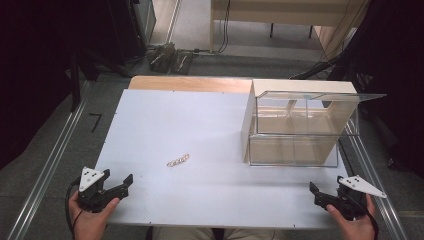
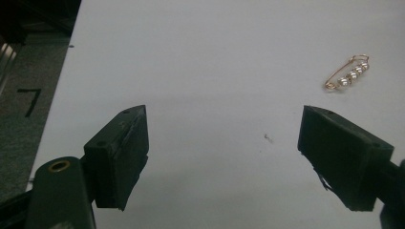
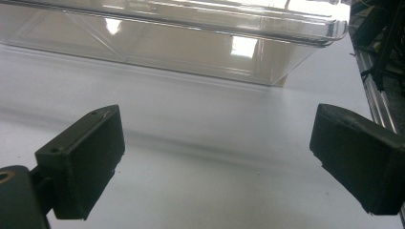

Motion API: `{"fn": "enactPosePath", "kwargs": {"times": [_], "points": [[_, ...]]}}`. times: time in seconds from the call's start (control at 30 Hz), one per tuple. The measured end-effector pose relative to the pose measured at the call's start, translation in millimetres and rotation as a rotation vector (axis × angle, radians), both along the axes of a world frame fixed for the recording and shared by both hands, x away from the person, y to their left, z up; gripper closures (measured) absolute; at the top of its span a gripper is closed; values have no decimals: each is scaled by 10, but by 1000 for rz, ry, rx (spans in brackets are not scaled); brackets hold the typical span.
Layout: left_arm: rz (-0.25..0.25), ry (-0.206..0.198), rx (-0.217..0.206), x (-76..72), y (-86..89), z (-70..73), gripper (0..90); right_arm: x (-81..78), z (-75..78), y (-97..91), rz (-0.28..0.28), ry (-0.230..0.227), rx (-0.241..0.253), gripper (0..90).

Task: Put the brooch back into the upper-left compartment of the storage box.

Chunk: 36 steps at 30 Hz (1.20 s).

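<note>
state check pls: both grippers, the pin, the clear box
left gripper: open, fingers wide apart, nothing between them, low over the table.
right gripper: open, empty, facing the clear box.
beaded pin: lying flat on the table, untouched, ahead and to the right of the left gripper.
clear box: standing on the table's right side, lid raised; nothing seen inside.

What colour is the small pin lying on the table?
Gold wire with a row of pale, pearl-like beads; the pin shows best in the left gripper view.
</note>
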<state>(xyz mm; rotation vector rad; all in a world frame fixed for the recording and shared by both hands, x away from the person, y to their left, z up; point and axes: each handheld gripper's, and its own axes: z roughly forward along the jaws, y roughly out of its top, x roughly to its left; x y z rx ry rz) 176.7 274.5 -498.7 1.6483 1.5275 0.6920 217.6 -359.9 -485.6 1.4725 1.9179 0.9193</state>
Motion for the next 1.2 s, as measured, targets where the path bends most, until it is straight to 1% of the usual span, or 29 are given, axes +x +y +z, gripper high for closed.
{"fn": "enactPosePath", "kwargs": {"times": [0.13, 0.17, 0.2, 0.23, 0.27, 0.33, 0.37, 0.47, 0.6, 0.7, 0.73, 0.8, 0.9, 1.2], "points": [[-10, 1, -2, 64, -55, -23, 168, -6, 0, -2, -2, 0, 2, 31], [-13, 1, -1, 99, -75, -33, 168, -7, 1, -1, -3, -1, 2, 31], [-13, 1, -1, 99, -75, -33, 168, -7, 1, -1, -3, -1, 2, 31], [-14, -1, -11, 124, -90, -38, 168, -7, 1, -1, -3, -2, 3, 31], [-17, -2, -13, 142, -99, -41, 168, -6, 1, 0, -3, -1, 3, 31], [-28, -6, -5, 178, -128, -50, 168, -4, -1, 1, -3, 2, 0, 31], [-36, -5, 6, 206, -157, -55, 168, -2, -2, 0, -2, 2, -1, 31], [-42, -6, 5, 233, -179, -61, 168, 1, -4, -1, -3, 2, -3, 31], [-53, -9, -10, 303, -221, -66, 168, 2, -4, 4, -5, 3, -2, 31], [-66, -14, -6, 373, -276, -62, 168, 2, -3, 7, -7, 4, -1, 31], [-72, -17, -2, 415, -321, -63, 168, 2, -3, 6, -6, 4, -1, 31], [-78, -16, -3, 430, -337, -65, 169, 4, -4, 3, -6, 3, -2, 31], [-92, -13, 7, 493, -408, -76, 168, 6, -7, 3, -4, 4, -1, 31], [-124, -10, 4, 628, -552, -92, 169, 6, -7, 2, -2, 4, 0, 31]]}}
